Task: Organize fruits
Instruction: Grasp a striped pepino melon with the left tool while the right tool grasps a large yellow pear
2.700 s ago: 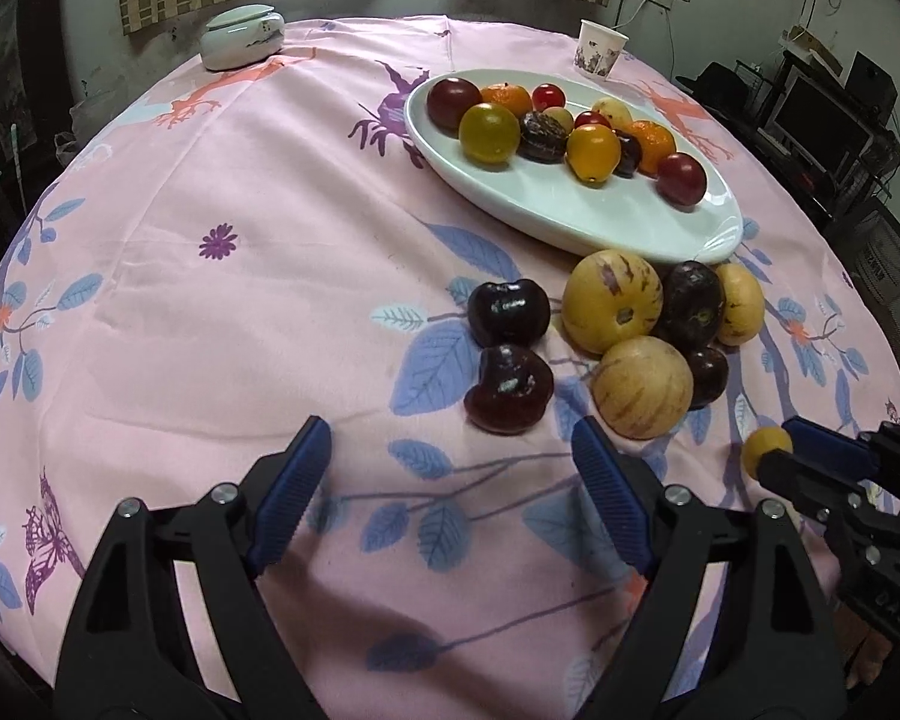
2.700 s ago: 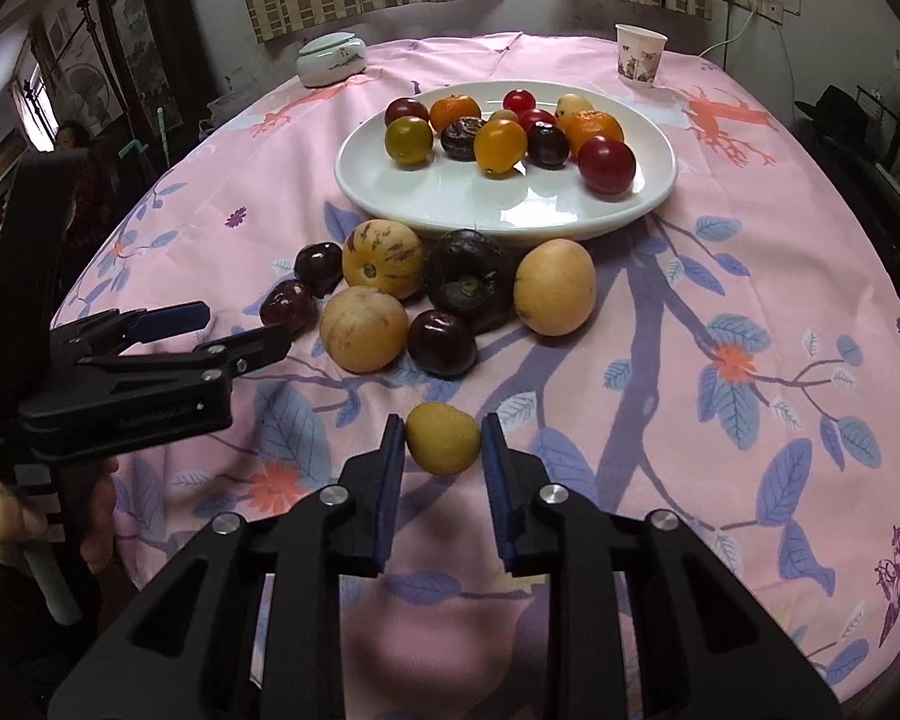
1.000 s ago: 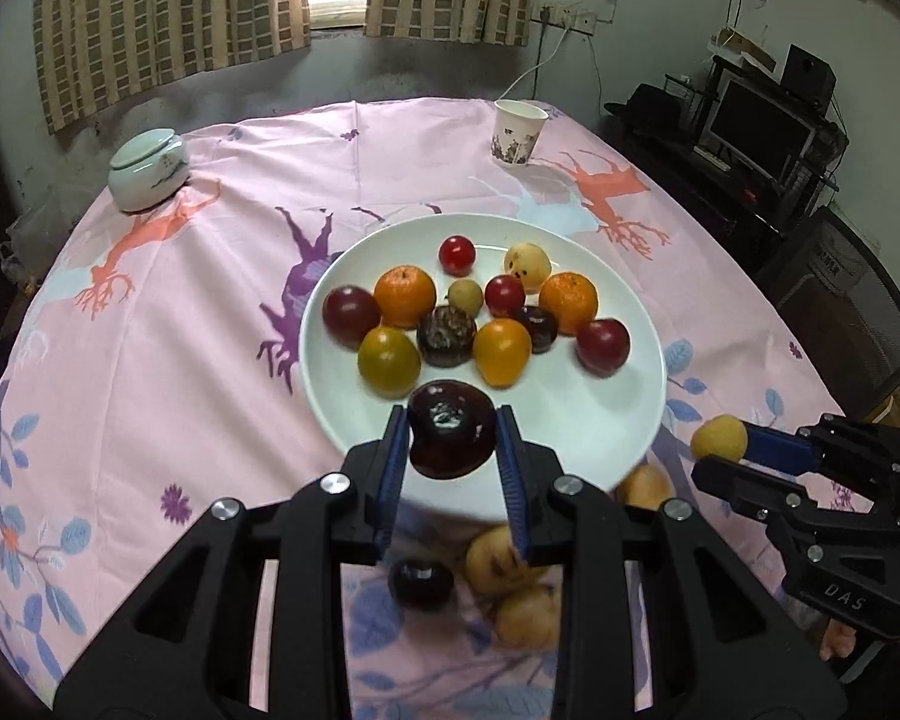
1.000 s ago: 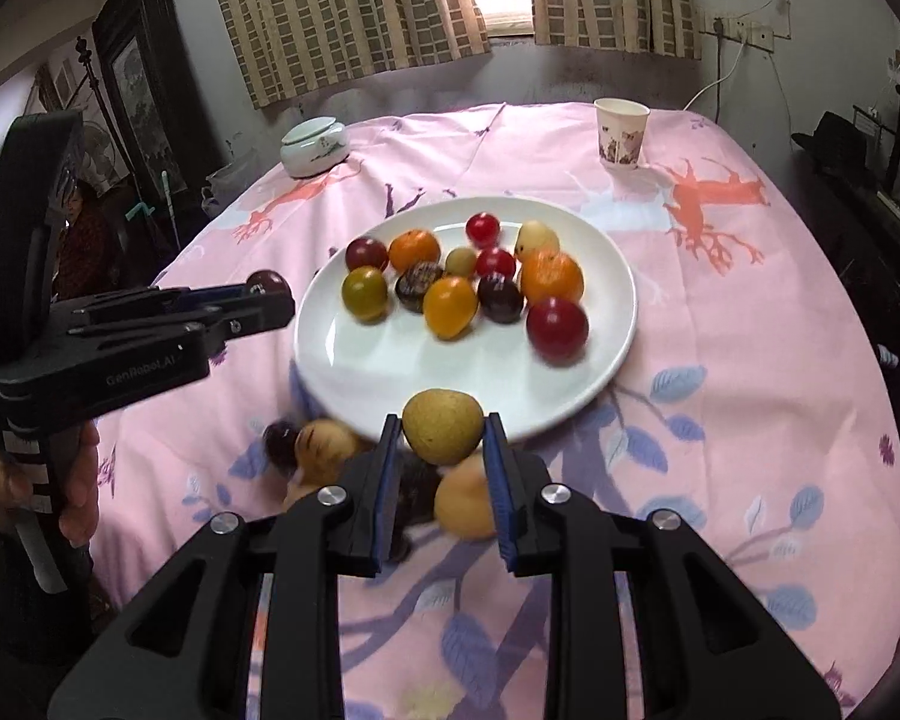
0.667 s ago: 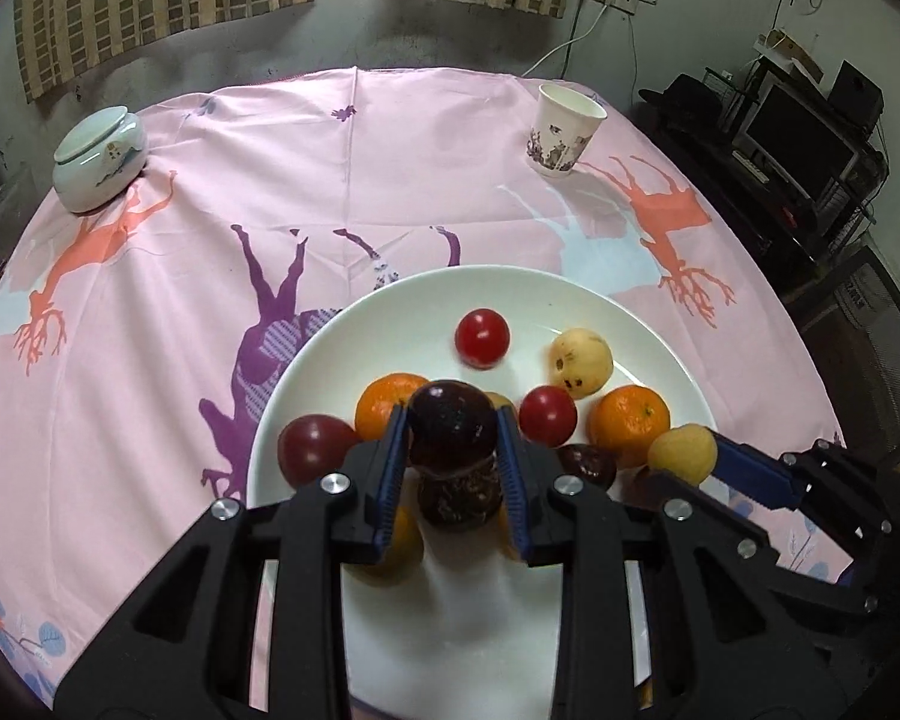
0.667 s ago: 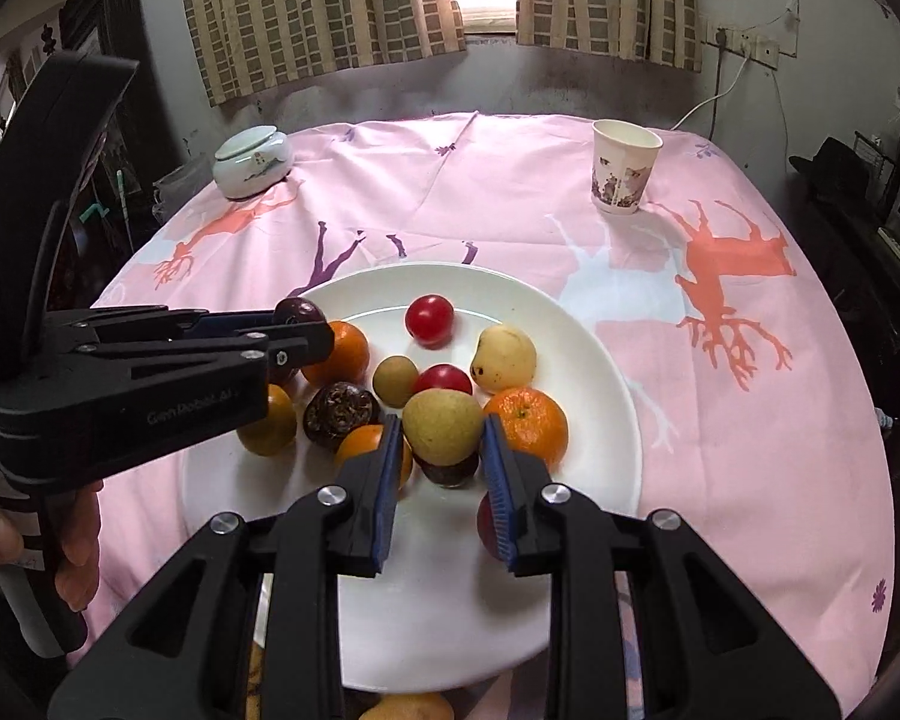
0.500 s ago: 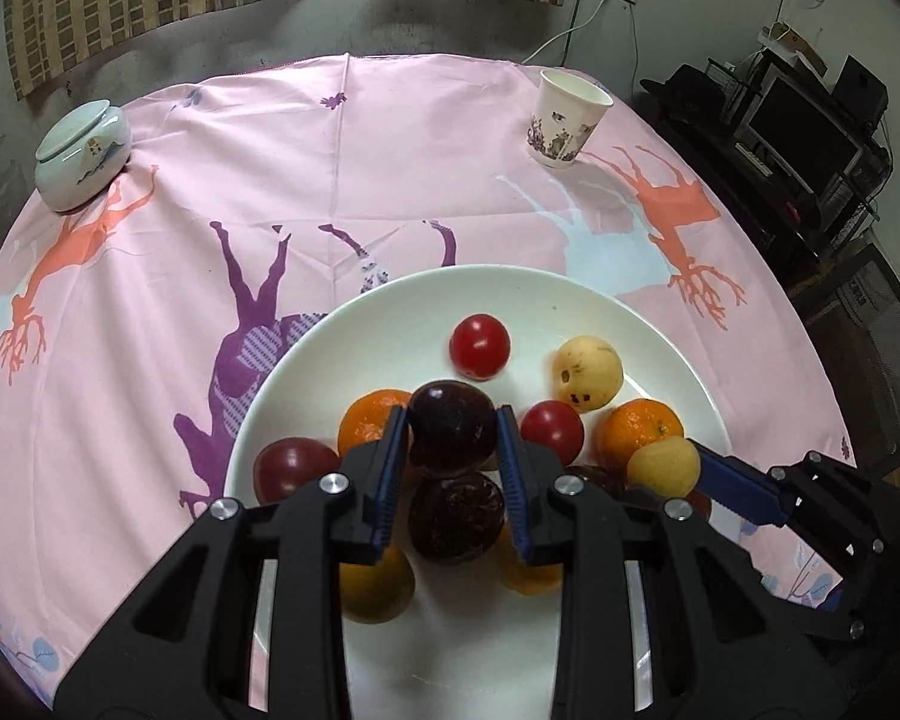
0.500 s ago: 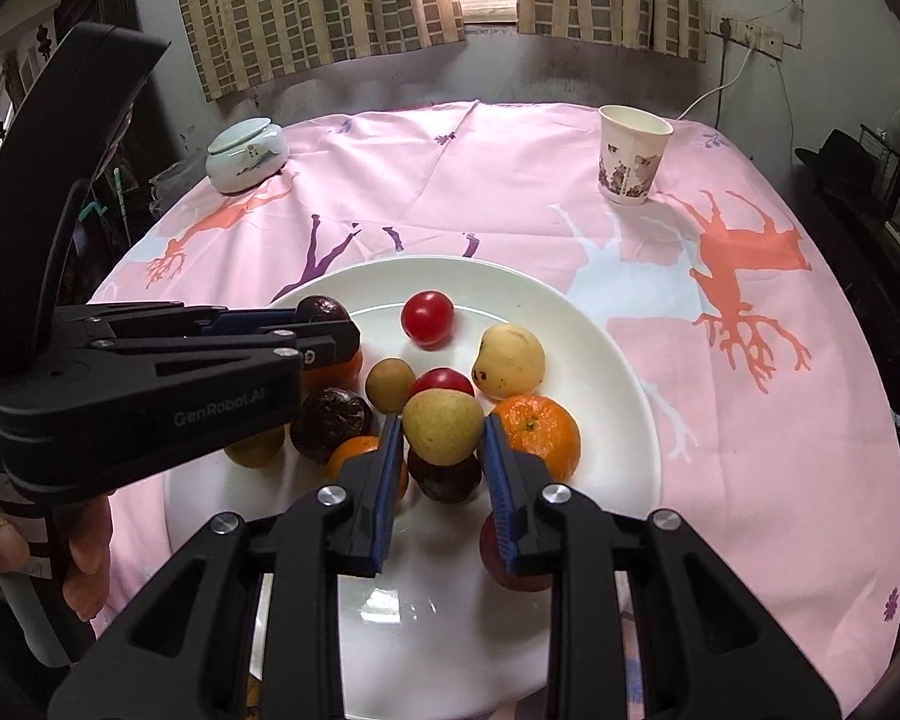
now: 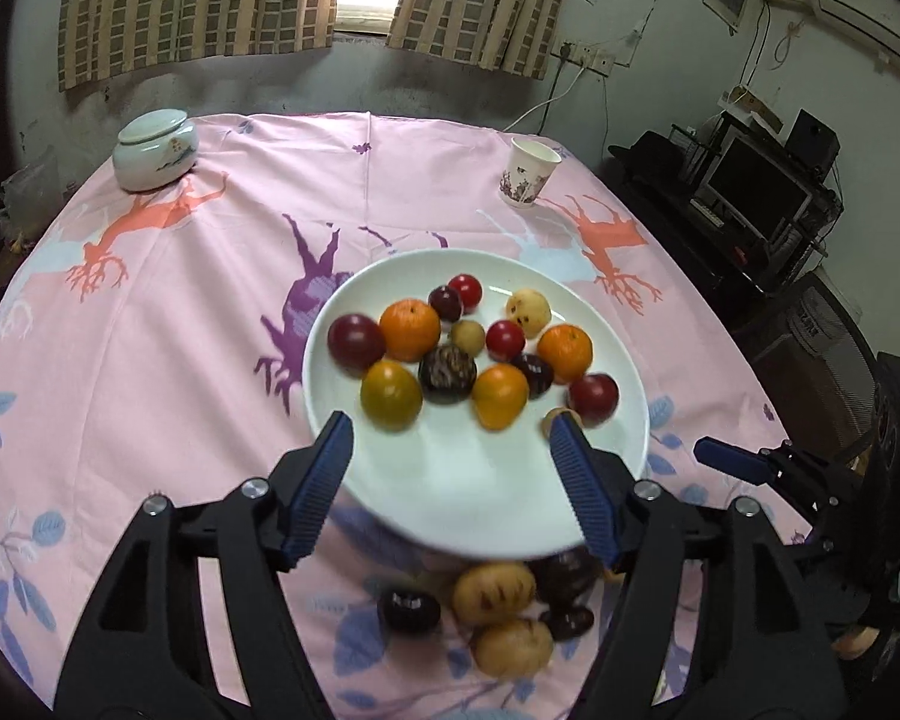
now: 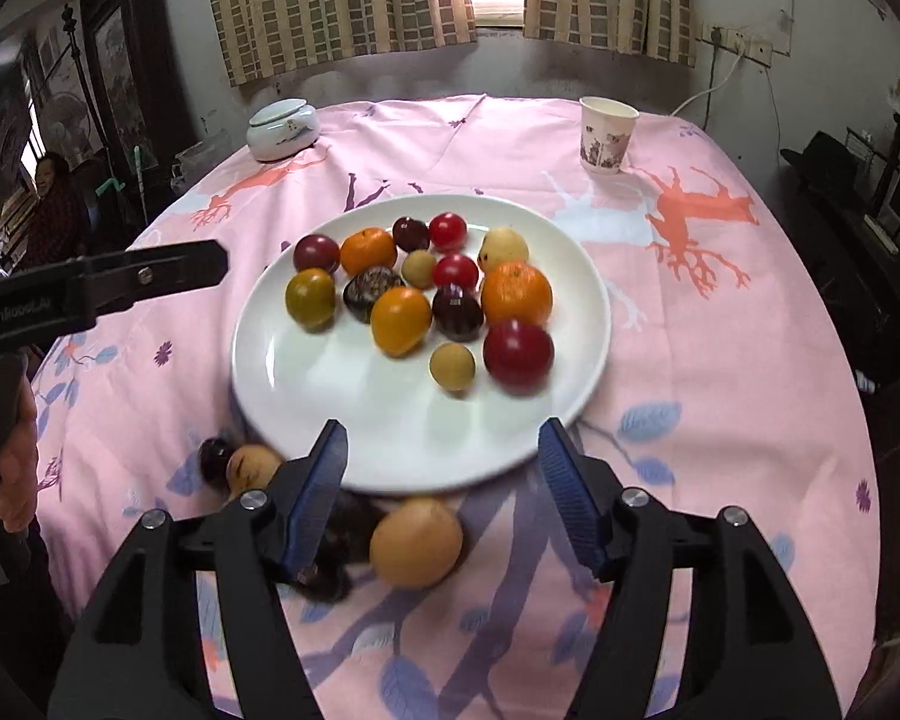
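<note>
A white plate (image 9: 450,480) (image 10: 342,396) holds several fruits on the pink cloth. A small dark plum (image 9: 445,302) (image 10: 411,233) lies at its far side beside a red tomato. A small yellow fruit (image 10: 452,365) lies near a red plum (image 10: 517,354). My left gripper (image 9: 453,480) is open and empty above the plate's near edge. My right gripper (image 10: 443,480) is open and empty above the plate's near rim. Several fruits lie on the cloth before the plate: yellow striped ones (image 9: 493,593), dark ones (image 9: 409,611), a yellow one (image 10: 415,541).
A paper cup (image 9: 528,173) (image 10: 606,133) and a lidded white jar (image 9: 155,147) (image 10: 282,127) stand at the far side. The left gripper shows at the left of the right wrist view (image 10: 108,282). The table's edge drops off at right, with a desk and monitor beyond.
Both grippers opened and let go of their fruits onto the plate: the dark plum from the left, the small yellow fruit from the right. Both have drawn back toward the plate's near edge.
</note>
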A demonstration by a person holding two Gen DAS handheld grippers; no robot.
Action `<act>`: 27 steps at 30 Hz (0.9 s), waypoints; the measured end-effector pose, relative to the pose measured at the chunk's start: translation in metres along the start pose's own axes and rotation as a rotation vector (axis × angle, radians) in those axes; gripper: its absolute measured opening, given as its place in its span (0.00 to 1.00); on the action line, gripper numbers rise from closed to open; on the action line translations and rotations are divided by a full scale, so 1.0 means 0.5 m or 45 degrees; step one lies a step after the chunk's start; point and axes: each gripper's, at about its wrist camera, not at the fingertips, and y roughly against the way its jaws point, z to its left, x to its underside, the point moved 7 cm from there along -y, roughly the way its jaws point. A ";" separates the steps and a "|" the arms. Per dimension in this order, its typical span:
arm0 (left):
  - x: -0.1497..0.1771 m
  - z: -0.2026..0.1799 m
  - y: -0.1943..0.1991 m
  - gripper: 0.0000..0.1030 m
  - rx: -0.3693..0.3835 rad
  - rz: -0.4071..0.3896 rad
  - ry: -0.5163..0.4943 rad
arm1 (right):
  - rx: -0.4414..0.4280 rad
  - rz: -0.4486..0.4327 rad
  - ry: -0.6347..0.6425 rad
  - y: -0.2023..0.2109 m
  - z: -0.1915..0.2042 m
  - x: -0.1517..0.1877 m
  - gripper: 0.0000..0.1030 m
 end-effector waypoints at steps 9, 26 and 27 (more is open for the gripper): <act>0.226 0.005 0.076 0.68 -0.004 0.079 0.068 | -0.043 0.009 -0.177 0.085 0.012 0.144 0.66; 0.300 -0.010 0.113 0.74 -0.036 0.071 -0.004 | 0.144 -0.005 0.074 -0.012 0.024 0.133 0.66; 0.301 -0.007 0.111 0.74 -0.036 0.074 0.001 | 0.118 0.014 0.071 -0.029 0.021 0.129 0.66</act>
